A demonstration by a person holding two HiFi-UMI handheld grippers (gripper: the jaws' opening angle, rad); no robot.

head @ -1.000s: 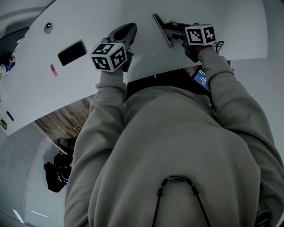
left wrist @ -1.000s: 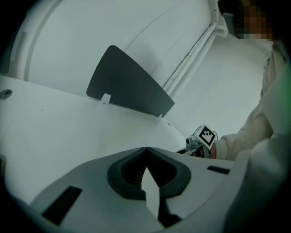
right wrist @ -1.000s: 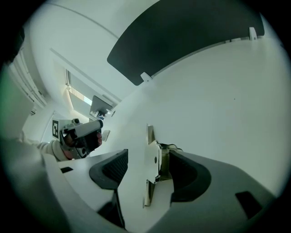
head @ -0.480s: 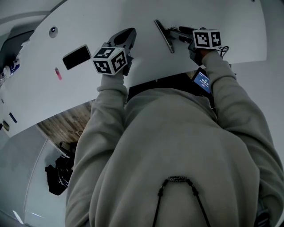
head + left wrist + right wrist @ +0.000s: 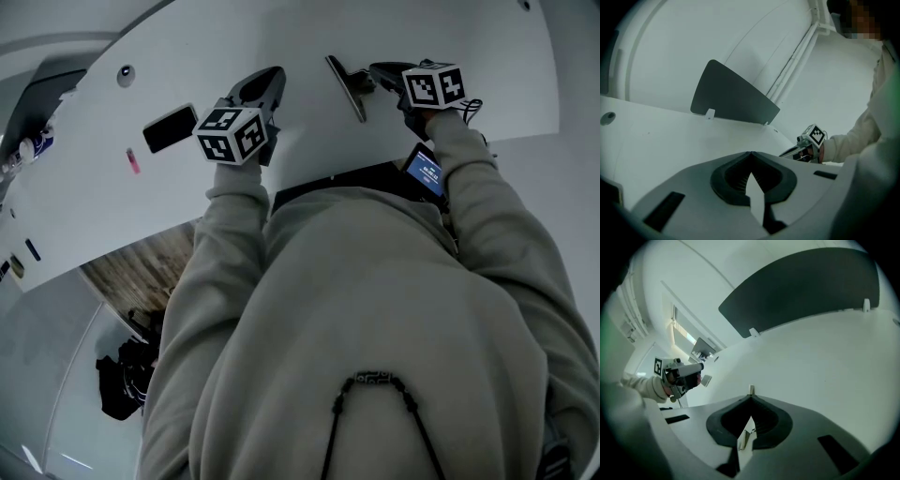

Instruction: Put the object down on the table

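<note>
The right gripper had just closed its fingers on the thin plate, at its edge; we judged it light, stiff, slippery. The left gripper had fingers pressed together.

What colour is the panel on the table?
The panel is dark grey; right gripper view shows it best.

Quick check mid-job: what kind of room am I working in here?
Probably an office or lab workstation: a large curved white table, a dark divider panel clipped along its far edge, and wood-look flooring below.
</note>
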